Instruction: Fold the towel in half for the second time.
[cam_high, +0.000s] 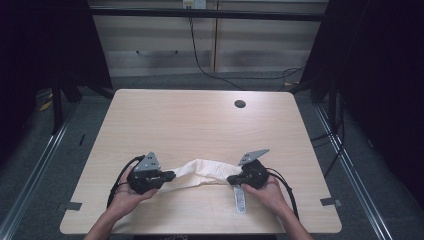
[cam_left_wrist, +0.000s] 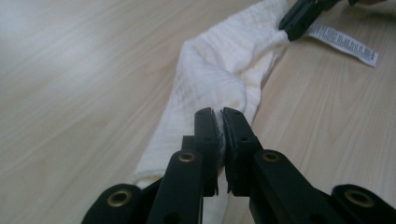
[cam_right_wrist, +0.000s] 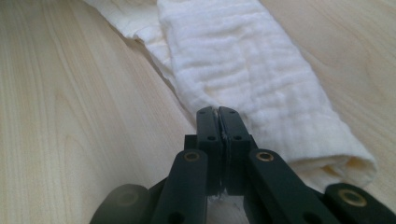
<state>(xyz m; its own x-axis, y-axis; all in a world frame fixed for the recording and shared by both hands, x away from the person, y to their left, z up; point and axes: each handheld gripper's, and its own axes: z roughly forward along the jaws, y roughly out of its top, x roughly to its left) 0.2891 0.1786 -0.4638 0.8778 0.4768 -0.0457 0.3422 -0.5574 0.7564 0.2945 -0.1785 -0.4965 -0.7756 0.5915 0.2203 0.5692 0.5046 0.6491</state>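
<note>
**Cloth held at both ends, near edge of table**

The left hand-held gripper is clenched on one end of the white muslin cloth, the right hand-held gripper on the other, probably to stretch or fold it. The cloth sags between them on the table, its care label beside the right one.

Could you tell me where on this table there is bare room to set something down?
The whole far half of the light wooden table is bare, between the round cable hole and the left edge. Bare strips also flank each hand. The near middle is crowded: the white crinkled cloth stretches between the left gripper and right gripper, its printed care label beside the right hand.
</note>
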